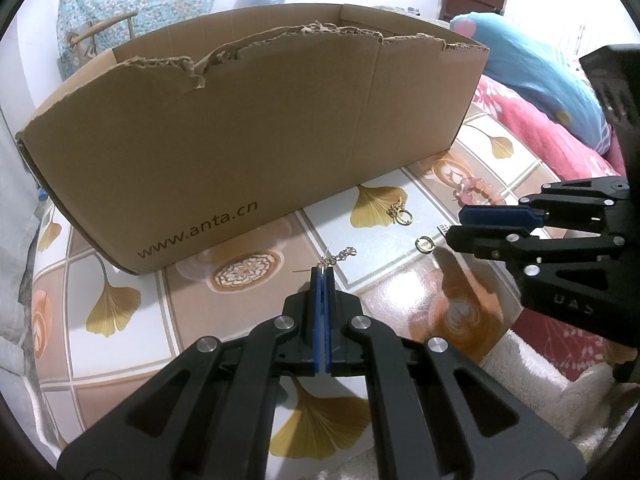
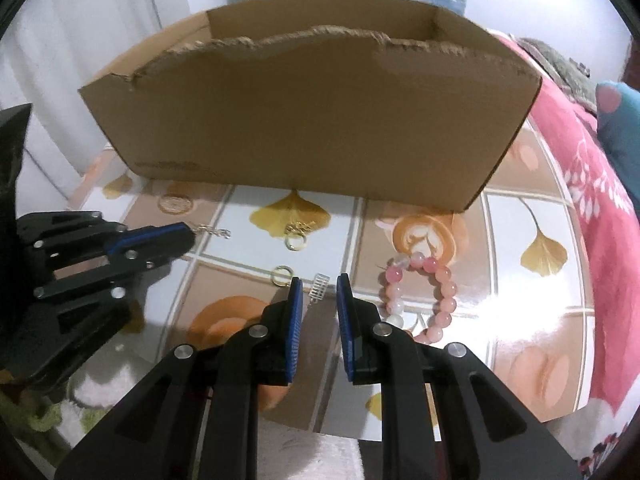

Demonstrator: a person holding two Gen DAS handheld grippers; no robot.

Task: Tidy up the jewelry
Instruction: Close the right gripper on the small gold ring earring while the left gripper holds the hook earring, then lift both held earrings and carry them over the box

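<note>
Jewelry lies scattered on a tiled surface (image 1: 240, 216) printed with ginkgo leaves, in front of a torn cardboard box (image 1: 248, 136) that stands open at the top. The left gripper (image 1: 323, 270) has its jaws pressed fully together on the end of a thin silver chain (image 1: 340, 258), which trails from the tips across a white tile; in the right wrist view the same chain (image 2: 212, 232) hangs out from the tips of the left gripper (image 2: 191, 233). The right gripper (image 2: 318, 286) has its jaws a little apart, holding nothing, with a small silver charm (image 2: 319, 286) lying on the surface between the tips, apart from both blue pads (image 2: 295, 312). Just left of the charm lies a gold ring (image 2: 282, 274). Farther back, near the box, a gold ring with a short chain (image 2: 297, 238) rests on a leaf print. A pink bead bracelet (image 2: 416, 296) lies just to the right of the right gripper's jaws. A pink blanket (image 2: 596, 184) lies beyond the surface's right edge.
</note>
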